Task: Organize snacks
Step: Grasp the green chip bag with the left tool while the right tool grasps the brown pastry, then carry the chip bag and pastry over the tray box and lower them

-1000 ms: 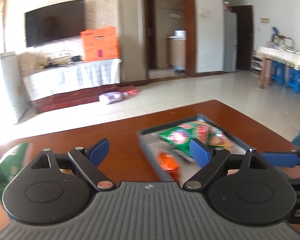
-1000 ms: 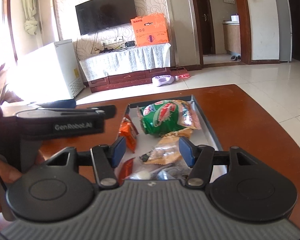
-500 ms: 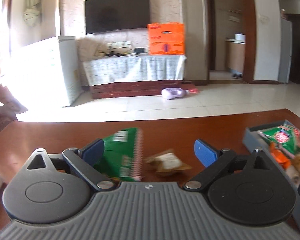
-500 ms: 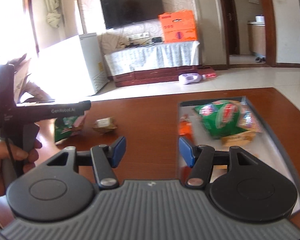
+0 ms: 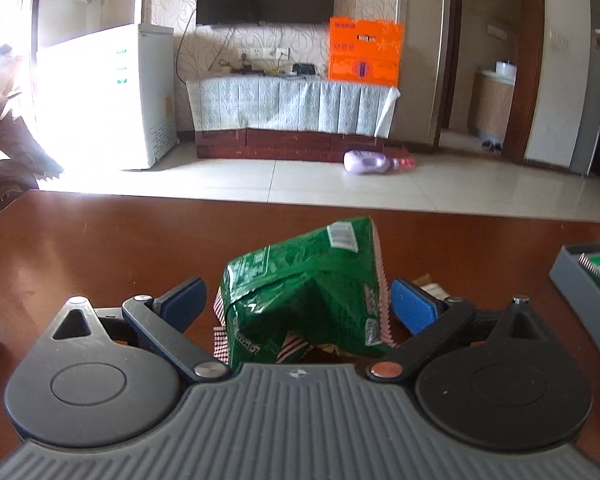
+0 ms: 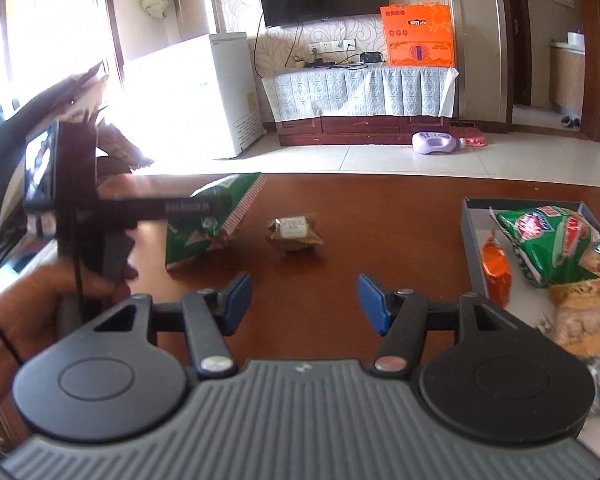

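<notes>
Since half a second ago the left gripper (image 5: pixel 296 300) has swung onto the green snack bag (image 5: pixel 304 292) on the table (image 5: pixel 80 248), jaws wide around it; close squarely, mid-bag. Right gripper (image 6: pixel 304 300) waits wide, empty, beside the tray (image 6: pixel 470 224), small brown packet (image 6: pixel 294 232) ahead.

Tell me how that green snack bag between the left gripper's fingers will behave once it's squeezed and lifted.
The green snack bag looks creased and puffed, so it will probably crumple and give as the open left gripper shuts. Its glossy film may slip, so a bite near the serrated edge seems safer. It stands tented on the wooden table, likely light and floppy when lifted.
</notes>
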